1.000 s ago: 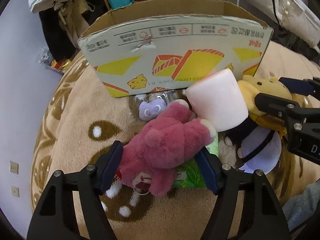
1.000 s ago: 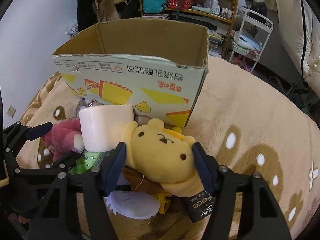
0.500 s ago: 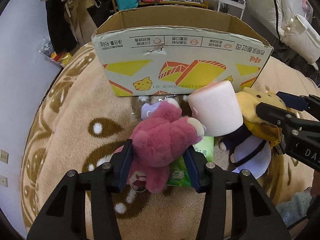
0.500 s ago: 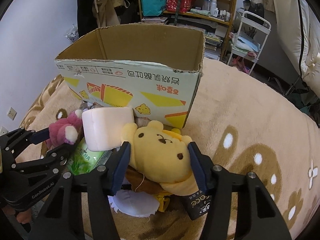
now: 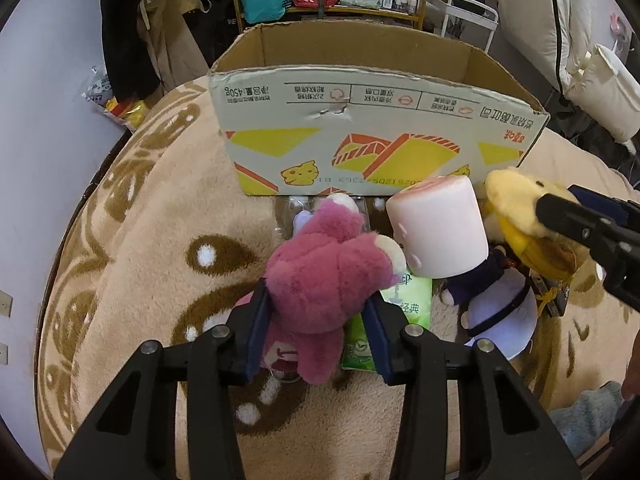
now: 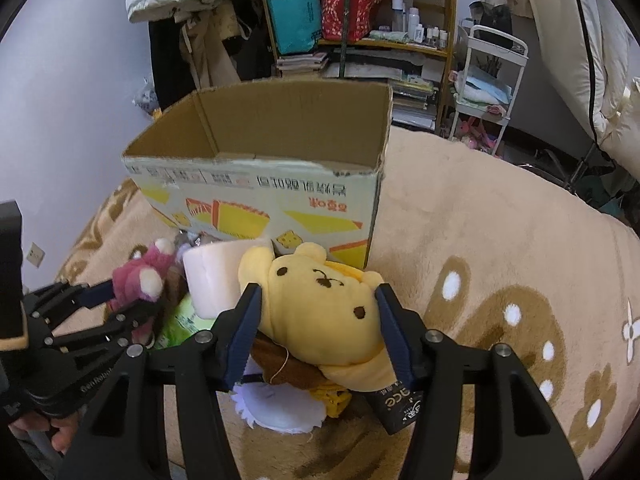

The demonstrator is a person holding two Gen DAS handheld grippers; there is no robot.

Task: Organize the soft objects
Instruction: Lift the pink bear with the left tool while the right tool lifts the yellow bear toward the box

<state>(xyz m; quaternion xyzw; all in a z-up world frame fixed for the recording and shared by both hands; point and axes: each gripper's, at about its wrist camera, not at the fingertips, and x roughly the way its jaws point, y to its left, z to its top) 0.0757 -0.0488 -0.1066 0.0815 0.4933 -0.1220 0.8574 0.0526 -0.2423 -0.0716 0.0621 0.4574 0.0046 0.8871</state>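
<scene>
My left gripper is shut on a pink plush bear, lifted off the beige rug; it also shows in the right wrist view. My right gripper is shut on a yellow plush bear, seen at the right of the left wrist view. An open cardboard box stands just behind both; in the right wrist view its inside looks bare. A pink-white cylinder cushion lies between the two bears.
A green packet, a white-and-navy plush and a small purple toy lie on the rug. A black tube lies under the yellow bear. Shelves and a cart stand behind.
Both grippers have closed on their bears and risen. The pink bear and the yellow bear have come up off the pile, and the box's open top now shows more.
</scene>
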